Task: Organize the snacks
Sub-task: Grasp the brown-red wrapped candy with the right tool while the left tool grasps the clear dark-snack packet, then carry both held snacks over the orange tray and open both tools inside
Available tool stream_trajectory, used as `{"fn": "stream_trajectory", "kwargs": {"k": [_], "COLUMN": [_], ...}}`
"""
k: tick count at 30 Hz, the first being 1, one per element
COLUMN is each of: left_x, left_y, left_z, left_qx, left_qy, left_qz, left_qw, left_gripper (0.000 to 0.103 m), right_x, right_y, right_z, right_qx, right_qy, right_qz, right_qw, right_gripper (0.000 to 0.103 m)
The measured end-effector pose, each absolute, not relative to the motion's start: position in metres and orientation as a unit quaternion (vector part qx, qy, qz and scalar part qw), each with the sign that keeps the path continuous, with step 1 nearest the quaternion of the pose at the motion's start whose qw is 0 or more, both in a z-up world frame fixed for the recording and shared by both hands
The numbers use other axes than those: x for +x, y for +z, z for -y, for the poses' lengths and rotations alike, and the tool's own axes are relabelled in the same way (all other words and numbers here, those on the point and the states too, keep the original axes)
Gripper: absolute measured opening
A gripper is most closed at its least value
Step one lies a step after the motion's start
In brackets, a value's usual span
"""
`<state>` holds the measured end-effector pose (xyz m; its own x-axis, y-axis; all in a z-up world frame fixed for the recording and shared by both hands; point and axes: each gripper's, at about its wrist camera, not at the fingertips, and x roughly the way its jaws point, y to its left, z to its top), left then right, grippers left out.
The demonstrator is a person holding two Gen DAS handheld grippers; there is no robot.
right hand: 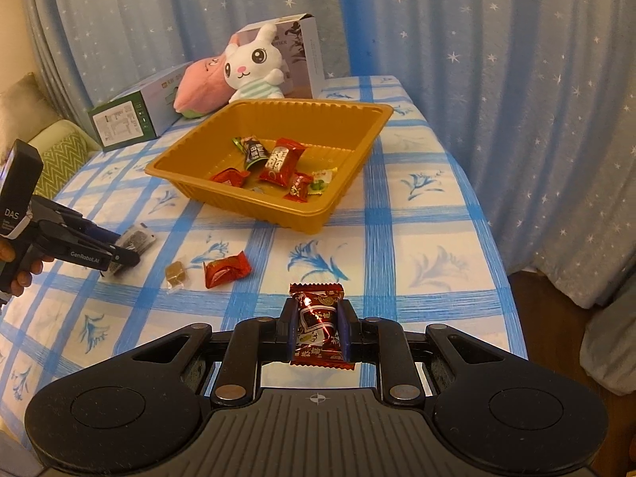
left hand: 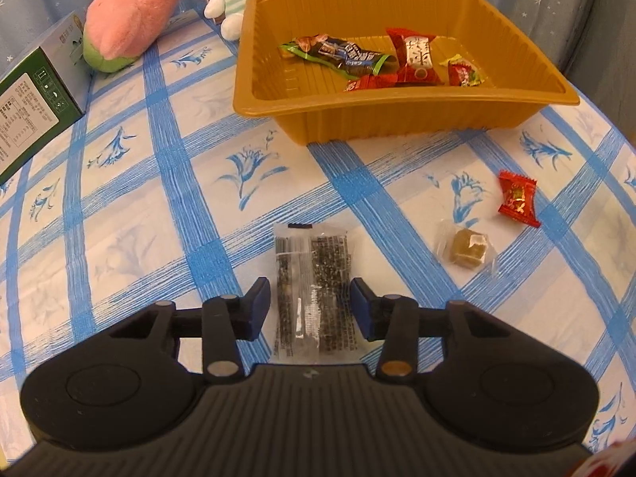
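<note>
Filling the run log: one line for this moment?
left gripper: open around seaweed packet | right gripper: shut on red candy | tray: partly filled

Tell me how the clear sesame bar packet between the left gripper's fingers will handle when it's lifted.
The sesame bar packet looks flat and slab-like, so probably fairly stiff and unlikely to roll. Its glossy clear wrapper may slip between the left gripper pads, which do not appear to press it yet.
</note>
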<state>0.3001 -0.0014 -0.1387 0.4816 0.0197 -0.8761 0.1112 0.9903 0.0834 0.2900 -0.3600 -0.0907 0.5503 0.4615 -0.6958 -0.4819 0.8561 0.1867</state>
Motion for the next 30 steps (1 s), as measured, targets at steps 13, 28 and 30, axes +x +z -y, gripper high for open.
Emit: {"fn": "stream_trajectory", "kwargs": {"k": [13, 28, 30], "left_x": [0.294, 0.309, 0.317], "left_y": [-0.117, -0.044, -0.036], "left_z": [0.000, -0.005, -0.004], "left_qx": [0.070, 0.071, 0.071], "left_qy": [-0.024, -0.019, -0.022], "left_qz": [-0.490, -0.427, -0.419], "left_qw": [0.869, 0.901, 0.905], "left_gripper": [0.035, 0.035, 0.035], "right_x": [0.294, 0.334, 0.343], "right_y": [-0.088, -0.058, -0.055], "right_z": [0.352, 0.344, 0.343], "right_qx": [-0.020, -0.028, -0.020], "right_qy": [0.272, 0.282, 0.285], "right_qz": [-0.385, -0.344, -0.341], "right_qw": [0.881, 0.895, 0.896], "right_gripper": [0.021, 0.021, 0.021]}}
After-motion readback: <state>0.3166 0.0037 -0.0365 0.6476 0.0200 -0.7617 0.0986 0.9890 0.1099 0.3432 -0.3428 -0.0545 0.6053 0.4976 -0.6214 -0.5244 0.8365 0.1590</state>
